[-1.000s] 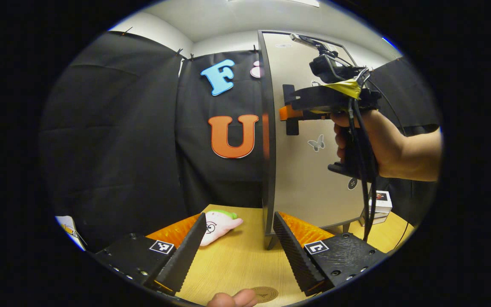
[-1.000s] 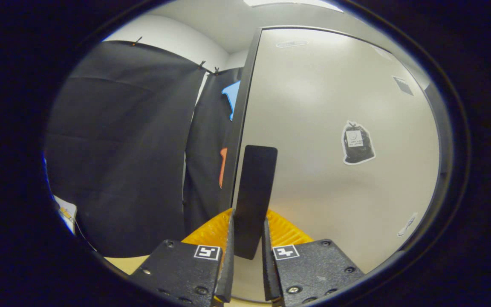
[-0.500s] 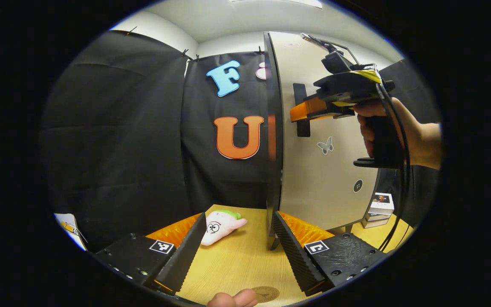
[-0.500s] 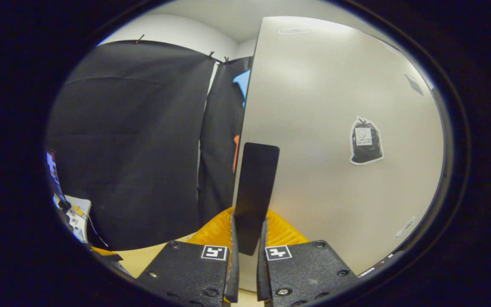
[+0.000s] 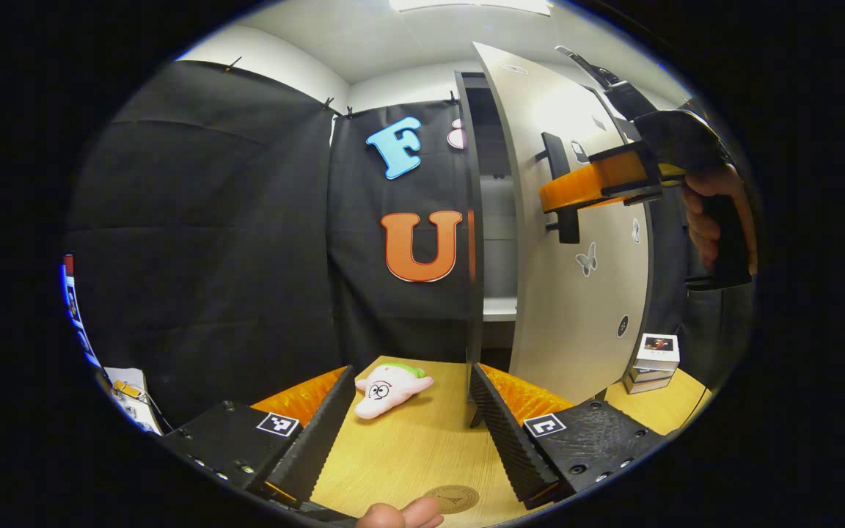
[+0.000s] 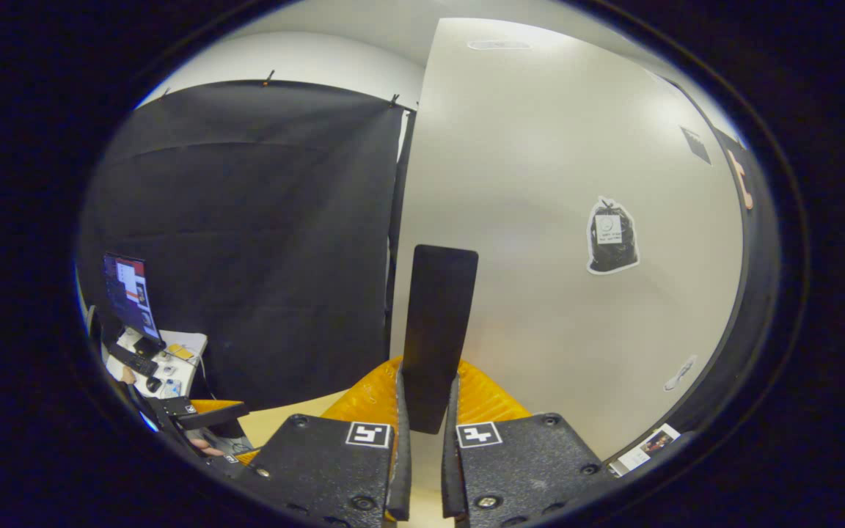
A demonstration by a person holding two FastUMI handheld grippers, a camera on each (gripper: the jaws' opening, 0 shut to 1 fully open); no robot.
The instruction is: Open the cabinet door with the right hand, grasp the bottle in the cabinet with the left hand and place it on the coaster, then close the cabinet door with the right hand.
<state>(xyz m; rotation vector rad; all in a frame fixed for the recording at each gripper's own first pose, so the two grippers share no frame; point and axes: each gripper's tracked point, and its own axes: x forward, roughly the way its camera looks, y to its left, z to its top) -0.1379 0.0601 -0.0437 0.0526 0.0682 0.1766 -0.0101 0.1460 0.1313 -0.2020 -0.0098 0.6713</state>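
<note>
The right tongs (image 6: 422, 433) are clamping the dark upright handle (image 6: 437, 330) of the cabinet door (image 6: 562, 220), both fingers pressing on its flat sides near its lower end. Gripping low on the bar and facing the panel squarely is probably what is giving the hand a firm pull along the door's swing. In the left gripper view the same right tongs (image 5: 565, 194) are sitting on the handle (image 5: 560, 187) up and to the right of the left tongs, with the hand (image 5: 708, 220) behind them.

The door (image 5: 576, 308) is standing partly ajar, and a narrow slice of the cabinet interior (image 5: 496, 242) with a pale shelf is showing ahead of the left tongs' right finger. The bottle is not yet showing through that gap.

The left tongs (image 5: 411, 425) are waiting with fingers spread wide apart and gripping nothing, low over the bench (image 5: 408, 447), seemingly ready to go in once the opening is wide enough. The round coaster (image 5: 452, 499) is lying on the bench just below and between their fingers, close by for the set-down. A small plush toy (image 5: 389, 381) is lying just ahead of the left finger.
</note>
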